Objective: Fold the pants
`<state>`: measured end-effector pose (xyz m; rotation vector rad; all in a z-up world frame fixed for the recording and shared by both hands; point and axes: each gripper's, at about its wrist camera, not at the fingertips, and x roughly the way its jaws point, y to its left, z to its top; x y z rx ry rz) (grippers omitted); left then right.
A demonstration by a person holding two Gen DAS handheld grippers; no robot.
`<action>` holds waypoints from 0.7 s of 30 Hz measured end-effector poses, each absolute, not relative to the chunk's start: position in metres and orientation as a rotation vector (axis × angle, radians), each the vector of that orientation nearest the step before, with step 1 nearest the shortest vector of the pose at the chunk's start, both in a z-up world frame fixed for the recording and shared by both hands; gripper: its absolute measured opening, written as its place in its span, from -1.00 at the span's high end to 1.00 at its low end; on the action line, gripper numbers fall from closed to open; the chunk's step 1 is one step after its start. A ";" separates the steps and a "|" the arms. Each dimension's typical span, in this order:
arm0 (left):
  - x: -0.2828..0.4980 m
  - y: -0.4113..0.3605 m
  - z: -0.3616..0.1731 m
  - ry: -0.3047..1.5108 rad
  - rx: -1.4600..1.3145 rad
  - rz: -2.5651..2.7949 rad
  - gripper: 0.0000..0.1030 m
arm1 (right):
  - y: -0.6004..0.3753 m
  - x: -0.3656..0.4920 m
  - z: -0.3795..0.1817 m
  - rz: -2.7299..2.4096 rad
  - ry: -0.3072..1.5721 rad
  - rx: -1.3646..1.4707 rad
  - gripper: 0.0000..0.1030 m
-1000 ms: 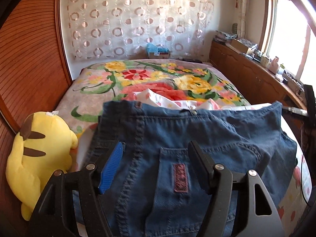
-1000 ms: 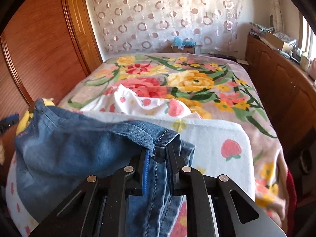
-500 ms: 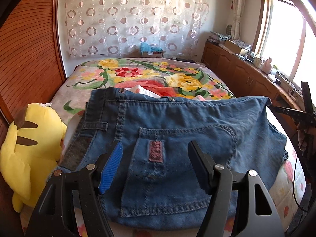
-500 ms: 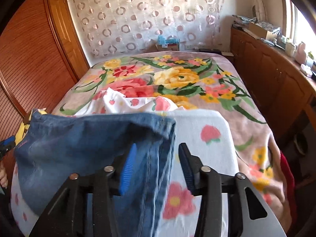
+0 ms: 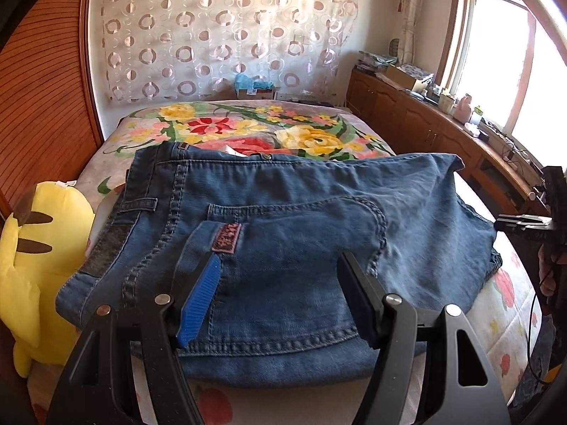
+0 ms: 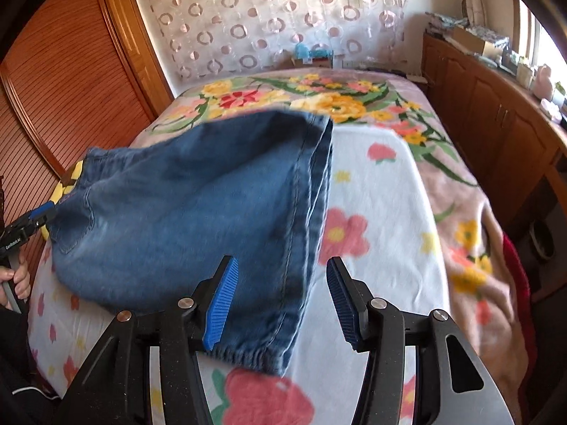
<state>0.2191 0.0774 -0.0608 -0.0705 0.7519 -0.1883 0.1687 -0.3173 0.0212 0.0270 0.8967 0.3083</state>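
The blue jeans (image 5: 283,194) lie folded across the near part of the bed, back pocket and red label facing up. My left gripper (image 5: 280,265) hovers open just above the pocket, its pads clear of the cloth. In the right wrist view the jeans (image 6: 195,194) spread leftwards, their stitched edge running down between my right gripper's (image 6: 281,265) jaws. That gripper is open and the denim lies loose beneath it, not pinched. Each gripper also shows at the edge of the other's view: the right gripper (image 5: 524,223) and the left gripper (image 6: 24,226), held by a hand (image 6: 17,279).
A yellow plush toy (image 5: 39,265) sits at the bed's left edge against the wooden wardrobe (image 5: 42,88). Under the jeans is a white flowered sheet (image 6: 372,212) over a floral blanket (image 5: 248,131). A low wooden cabinet (image 5: 425,131) with clutter runs along the right wall under the window.
My right gripper has opened and let go of the jeans' hem. The denim has dropped flat on the bed. Both grippers have drawn back toward the near edge.
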 end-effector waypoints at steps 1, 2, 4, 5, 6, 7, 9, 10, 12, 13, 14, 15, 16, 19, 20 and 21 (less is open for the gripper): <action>0.217 0.077 -0.061 0.751 -0.069 -0.189 -0.35 | -0.316 0.169 0.017 0.306 0.905 0.025 -0.05; 0.216 0.078 -0.062 0.750 -0.069 -0.189 -0.35 | -0.316 0.170 0.016 0.305 0.911 0.024 -0.01; 0.214 0.079 -0.063 0.753 -0.074 -0.185 -0.35 | -0.315 0.172 0.009 0.305 0.930 0.029 0.17; 0.212 0.080 -0.064 0.754 -0.076 -0.183 -0.35 | -0.315 0.174 0.007 0.300 0.940 0.036 0.49; 0.211 0.081 -0.064 0.754 -0.077 -0.181 -0.35 | -0.315 0.173 0.007 0.296 0.937 0.041 0.66; 0.207 0.082 -0.064 0.751 -0.077 -0.178 -0.35 | -0.315 0.172 0.009 0.306 0.927 0.043 0.68; 0.204 0.084 -0.064 0.748 -0.074 -0.172 -0.35 | -0.313 0.166 0.018 0.329 0.900 0.043 0.77; 0.204 0.083 -0.063 0.748 -0.072 -0.168 -0.35 | -0.312 0.161 0.024 0.334 0.883 0.042 0.80; 0.200 0.086 -0.062 0.745 -0.068 -0.157 -0.35 | -0.313 0.152 0.035 0.324 0.859 0.035 0.80; 0.199 0.086 -0.060 0.743 -0.069 -0.155 -0.35 | -0.314 0.146 0.042 0.308 0.851 0.034 0.80; 0.197 0.088 -0.059 0.739 -0.072 -0.154 -0.35 | -0.315 0.140 0.050 0.314 0.837 0.043 0.80; 0.196 0.090 -0.059 0.738 -0.073 -0.152 -0.35 | -0.315 0.134 0.053 0.322 0.824 0.043 0.80; 0.196 0.091 -0.059 0.739 -0.073 -0.148 -0.35 | -0.312 0.130 0.052 0.320 0.827 0.030 0.80; 0.195 0.096 -0.061 0.738 -0.075 -0.135 -0.35 | -0.305 0.125 0.037 0.318 0.863 -0.001 0.80; 0.194 0.098 -0.061 0.737 -0.077 -0.128 -0.35 | -0.305 0.127 0.030 0.311 0.877 0.002 0.80; 0.193 0.100 -0.062 0.737 -0.080 -0.125 -0.35 | -0.305 0.129 0.026 0.305 0.886 0.008 0.80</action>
